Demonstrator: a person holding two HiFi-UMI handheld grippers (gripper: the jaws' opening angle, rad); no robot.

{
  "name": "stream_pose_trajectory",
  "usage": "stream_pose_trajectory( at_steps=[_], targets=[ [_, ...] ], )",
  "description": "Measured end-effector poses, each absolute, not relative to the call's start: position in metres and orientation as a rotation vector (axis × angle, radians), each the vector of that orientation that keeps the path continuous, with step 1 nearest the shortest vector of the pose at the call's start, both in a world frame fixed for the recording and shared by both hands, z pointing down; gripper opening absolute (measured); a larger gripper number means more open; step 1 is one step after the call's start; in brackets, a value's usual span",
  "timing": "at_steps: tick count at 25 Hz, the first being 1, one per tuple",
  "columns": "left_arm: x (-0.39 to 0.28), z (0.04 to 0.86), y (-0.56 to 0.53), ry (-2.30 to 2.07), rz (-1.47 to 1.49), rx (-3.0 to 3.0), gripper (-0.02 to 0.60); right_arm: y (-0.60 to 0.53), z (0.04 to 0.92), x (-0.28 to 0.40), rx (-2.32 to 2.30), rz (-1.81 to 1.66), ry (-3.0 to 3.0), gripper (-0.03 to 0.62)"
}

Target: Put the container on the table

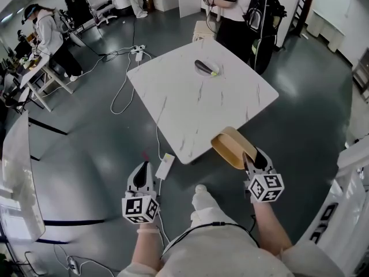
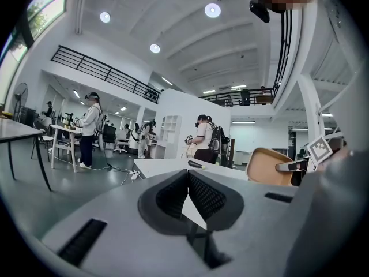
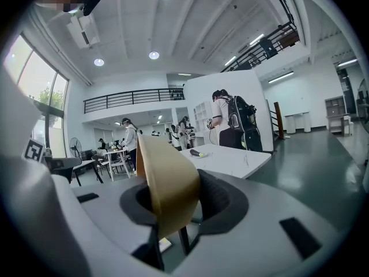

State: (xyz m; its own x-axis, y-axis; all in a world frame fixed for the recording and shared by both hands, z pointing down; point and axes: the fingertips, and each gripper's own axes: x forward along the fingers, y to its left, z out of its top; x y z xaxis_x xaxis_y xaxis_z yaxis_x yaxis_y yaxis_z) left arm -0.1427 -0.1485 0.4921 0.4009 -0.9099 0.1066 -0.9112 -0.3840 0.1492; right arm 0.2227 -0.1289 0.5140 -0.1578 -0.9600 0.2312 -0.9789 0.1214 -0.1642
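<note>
Two hand-held grippers, one per hand, near edge of head view. Left hand-held gripper (image 1: 142, 169) hangs over the floor, left of the counter's near corner. Its jaws are pressed together at the tips with nothing between. Right hand-held gripper (image 1: 251, 157) pinches the wall of the container (image 1: 230, 146), one pad inside and one outside.

One container: tan, bowl-shaped, tipped on edge with its opening facing left. It sits at the far end of the right hand-held gripper's jaws, at the near-right edge of the counter (image 1: 190, 108). It is held up, not lying flat on the top. Cannot tell whether its lower rim touches the counter. From the left gripper view it shows off to the right, well apart from the left jaws.

One white power strip (image 1: 165, 165) lies on the floor just right of the left hand-held gripper, with a cable running off from it.

One counter: white, marbled top, set corner-on. One dark oblong object (image 1: 205, 67) with a small yellow-green bit beside it lies toward the counter's far side, well apart from the container.

Farther out, one person with a black backpack (image 1: 262, 13) stands just beyond the counter's far corner. Another person (image 1: 51, 36) stands at a desk far left.
</note>
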Motion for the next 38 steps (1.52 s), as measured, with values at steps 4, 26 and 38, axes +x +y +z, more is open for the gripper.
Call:
stream_pose_trajectory(
  at_steps=[4, 26, 38],
  targets=[
    [-0.144, 0.489, -0.165, -1.649, 0.011, 2.461, 0.005, -0.152, 0.514, 0.22, 1.959, 0.422, -2.323, 0.144],
    [-0.131, 0.504, -0.27, -1.692, 0.049, 2.397, 0.005, -0.288, 0.533, 0.194, 1.742, 0.479, -2.418, 0.144],
    [-0.128, 0.517, -0.303, -1.718, 0.076, 2.346, 0.005, -0.346, 0.559, 0.147, 1.434, 0.634, -2.456, 0.146]
  ],
)
